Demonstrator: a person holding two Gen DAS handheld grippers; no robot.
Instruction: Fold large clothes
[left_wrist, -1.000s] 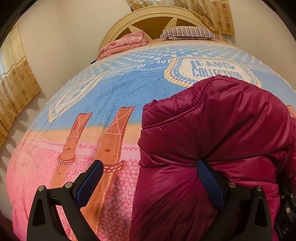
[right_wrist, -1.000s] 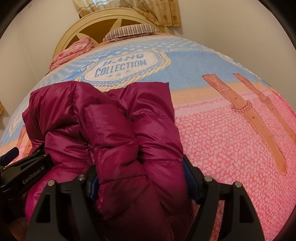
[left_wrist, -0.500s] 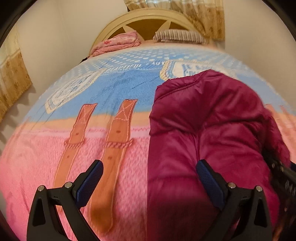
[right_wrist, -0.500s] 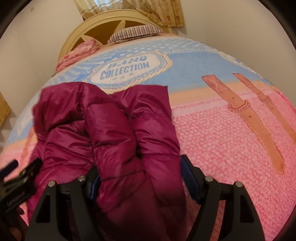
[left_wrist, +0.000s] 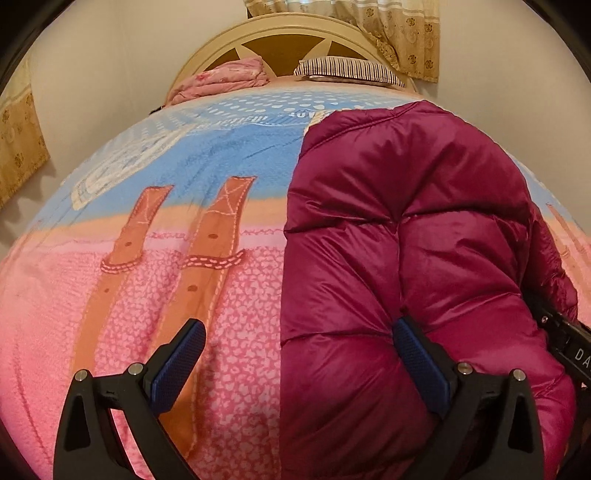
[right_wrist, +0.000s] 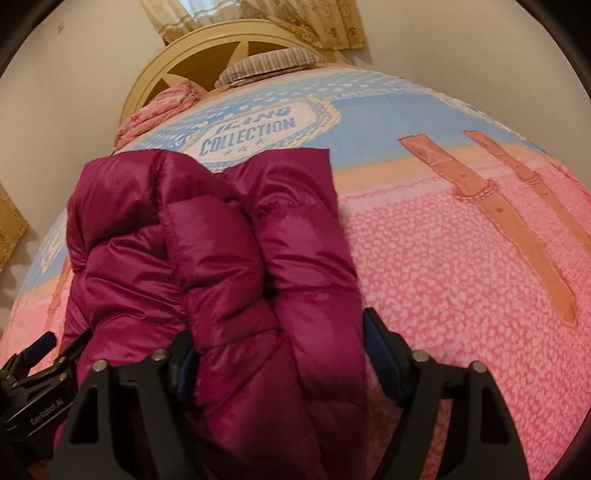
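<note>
- Lying near the foot of the bed, the jacket (left_wrist: 406, 258) is a puffy maroon bundle on the blanket (left_wrist: 184, 295), already doubled over lengthwise so its quilted panels stack up.
- The left gripper (left_wrist: 299, 354) is spread wide and holds nothing: its left finger hangs over the bare pink blanket, and its right finger presses into the jacket's near edge, denting the padding.
- The right gripper (right_wrist: 280, 358) straddles a thick fold of the jacket (right_wrist: 221, 258); both fingers sit against the fabric, yet the gap between them is broad, so I cannot tell whether it truly pinches the fold or just brackets it.
- The left gripper's body shows at the lower left of the right wrist view, just beside the bundle.
- Judged from this, the step in hand is the last tidying of the fold: sides are in, and the bundle is being squared or gathered at its near end.
- The next move probably calls for a firm bite on the near hem with both grippers, then a lift and carry toward the far end to halve the bundle.
- The slick, springy filling may puff back open, so the fold needs pressing down.
- A pillow (left_wrist: 347, 70) and a pink bedding roll (left_wrist: 221, 79) lie at the headboard (left_wrist: 280, 37), well apart from the work.
</note>
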